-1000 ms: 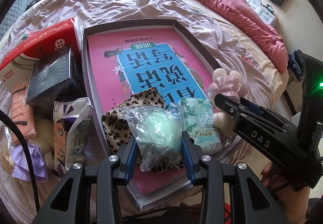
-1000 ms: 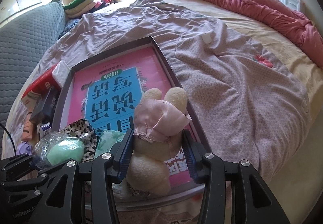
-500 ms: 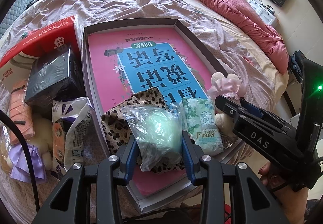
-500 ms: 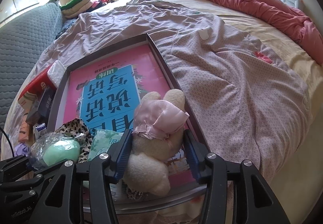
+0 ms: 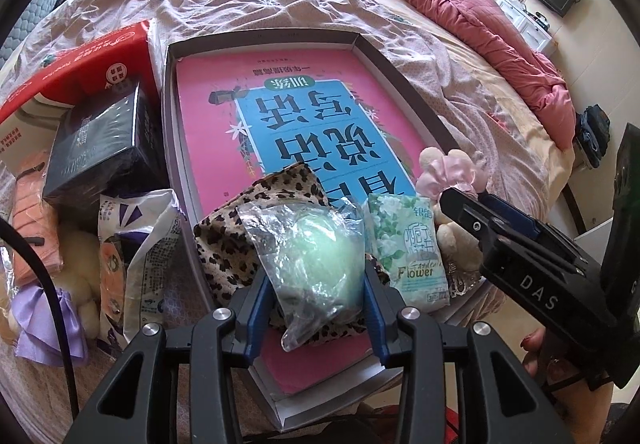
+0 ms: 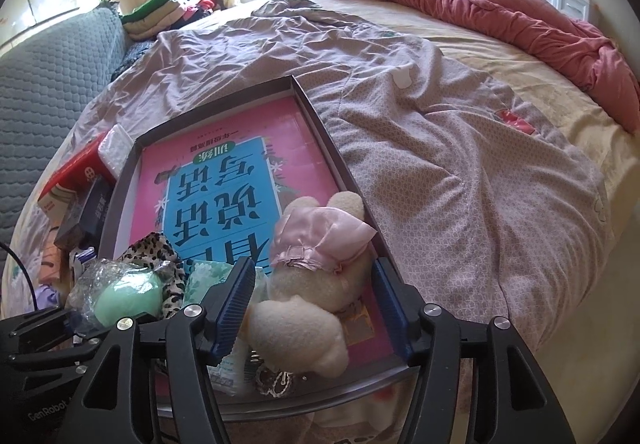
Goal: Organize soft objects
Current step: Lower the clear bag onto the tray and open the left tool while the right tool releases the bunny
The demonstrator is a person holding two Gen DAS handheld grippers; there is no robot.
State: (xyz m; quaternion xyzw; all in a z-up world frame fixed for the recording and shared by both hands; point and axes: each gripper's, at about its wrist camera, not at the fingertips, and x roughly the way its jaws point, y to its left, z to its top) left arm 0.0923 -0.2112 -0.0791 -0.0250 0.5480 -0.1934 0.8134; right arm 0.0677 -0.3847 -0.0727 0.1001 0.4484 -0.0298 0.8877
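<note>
- Right wrist view: the right gripper (image 6: 314,308) has spread its jaws in the last half second, and a gap now shows on both sides of the plush bunny (image 6: 308,284), which a moment ago sat pinched between the pads. The bunny in its pink satin dress now lies in the tray (image 6: 320,127), at the near right corner.
- Left wrist view: the left gripper (image 5: 316,298) stays clamped on the bagged green sponge (image 5: 316,248), as it was a second ago. The bag sits over the leopard-print cloth (image 5: 232,244) at the tray's near end, just beside the floral tissue pack (image 5: 408,240).
- Meaning for the task, as I judge it: the bunny looks delivered, so the right gripper is free to back out; the sponge is over its spot but not yet let go.
- Left of the tray on the bed (image 6: 440,123), a white plush with a purple bow (image 5: 76,276) and a snack bag (image 5: 128,244) lie among boxes, probably waiting to be sorted.
</note>
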